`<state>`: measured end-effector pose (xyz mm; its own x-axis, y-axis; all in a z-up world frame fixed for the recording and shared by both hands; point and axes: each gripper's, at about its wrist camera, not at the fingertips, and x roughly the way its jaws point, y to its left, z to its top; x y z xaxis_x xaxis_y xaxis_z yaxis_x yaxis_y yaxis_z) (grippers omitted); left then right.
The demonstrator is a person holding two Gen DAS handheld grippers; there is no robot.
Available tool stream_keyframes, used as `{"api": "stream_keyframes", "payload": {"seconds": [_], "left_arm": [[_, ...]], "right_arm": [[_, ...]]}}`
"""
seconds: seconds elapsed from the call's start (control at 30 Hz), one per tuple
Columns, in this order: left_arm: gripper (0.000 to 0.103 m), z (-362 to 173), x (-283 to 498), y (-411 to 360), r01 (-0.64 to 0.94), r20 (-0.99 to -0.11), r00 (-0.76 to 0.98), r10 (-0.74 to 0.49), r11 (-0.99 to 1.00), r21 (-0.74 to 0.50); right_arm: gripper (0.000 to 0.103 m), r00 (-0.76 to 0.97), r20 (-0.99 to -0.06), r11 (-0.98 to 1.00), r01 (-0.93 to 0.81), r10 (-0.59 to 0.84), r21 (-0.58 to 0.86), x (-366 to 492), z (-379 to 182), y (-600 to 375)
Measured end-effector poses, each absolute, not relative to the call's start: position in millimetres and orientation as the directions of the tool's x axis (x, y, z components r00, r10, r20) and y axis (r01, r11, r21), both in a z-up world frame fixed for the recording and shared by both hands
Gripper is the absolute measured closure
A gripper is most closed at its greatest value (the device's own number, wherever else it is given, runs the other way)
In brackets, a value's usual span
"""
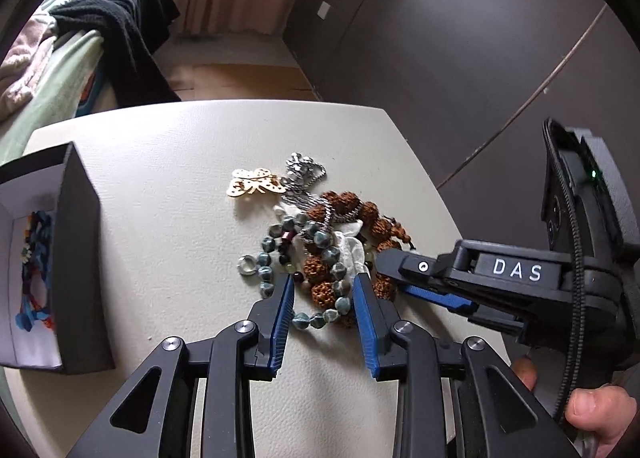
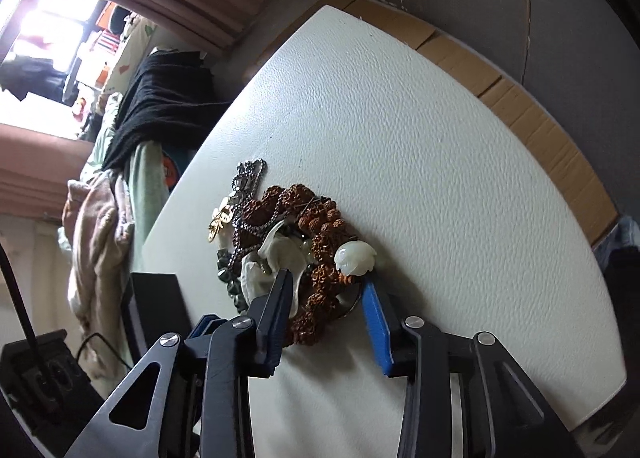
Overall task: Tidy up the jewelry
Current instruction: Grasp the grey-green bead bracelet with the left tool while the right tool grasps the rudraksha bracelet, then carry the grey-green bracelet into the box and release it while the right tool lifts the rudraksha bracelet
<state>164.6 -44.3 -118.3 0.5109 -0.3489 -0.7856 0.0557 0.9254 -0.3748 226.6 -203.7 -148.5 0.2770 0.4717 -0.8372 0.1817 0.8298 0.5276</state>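
jewelry pile [image 1: 320, 242] sits mid-worktop [image 1: 168, 226], a tangle: brown seed-bead strand [image 1: 348, 214], grey-green bead strand [image 1: 316, 298], steel chain [image 1: 304, 178], gold butterfly piece [image 1: 256, 184] on the far-left edge, small silver ring [image 1: 247, 264] just left of the heap, white carved flower bead [image 2: 355, 256] on the right flank.

left tool [image 1: 323, 290] wide open, holding nothing; its tips straddle the near edge of the pile, the grey-green strand looping between the fingers. the heap lies straight ahead along its axis.

right tool [image 2: 327, 290] also wide open and empty; tips either side of the brown strand, flower bead just off the right fingertip. in the left view it comes in from the right, low, nose into the heap.

key relation: both tools touch or nearly touch the pile, so neither is clearly nearer. the box [image 1: 76, 258] stands well apart at the worktop's left edge, on the left tool's side, with coloured pieces already inside.

judgement: strands overlap, so lifting one likely drags its neighbours.
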Motion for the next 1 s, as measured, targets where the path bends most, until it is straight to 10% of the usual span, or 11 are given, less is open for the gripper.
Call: {"api": "stream_keyframes", "payload": {"seconds": [0.33,0.43,1.0], "left_arm": [[0.072,-126.9,169.8,-59.9,0.077,-0.786,0.522,-0.331,0.936,-0.342],[0.094,-124.3,168.0,-59.8,0.086,-0.771,0.528,-0.356,0.926,-0.368],[0.094,-83.6,138.9,-5.8,0.016,-0.686,0.639,-0.350,0.897,-0.443]], "right_arm": [[0.080,0.313,-0.826,0.822,0.188,0.469,0.538,233.2,-150.1,-222.3],[0.083,0.334,-0.817,0.820,0.178,0.470,0.545,232.4,-142.9,-227.3],[0.095,0.444,-0.682,0.778,-0.059,0.581,0.625,210.6,-81.6,-218.8]]}}
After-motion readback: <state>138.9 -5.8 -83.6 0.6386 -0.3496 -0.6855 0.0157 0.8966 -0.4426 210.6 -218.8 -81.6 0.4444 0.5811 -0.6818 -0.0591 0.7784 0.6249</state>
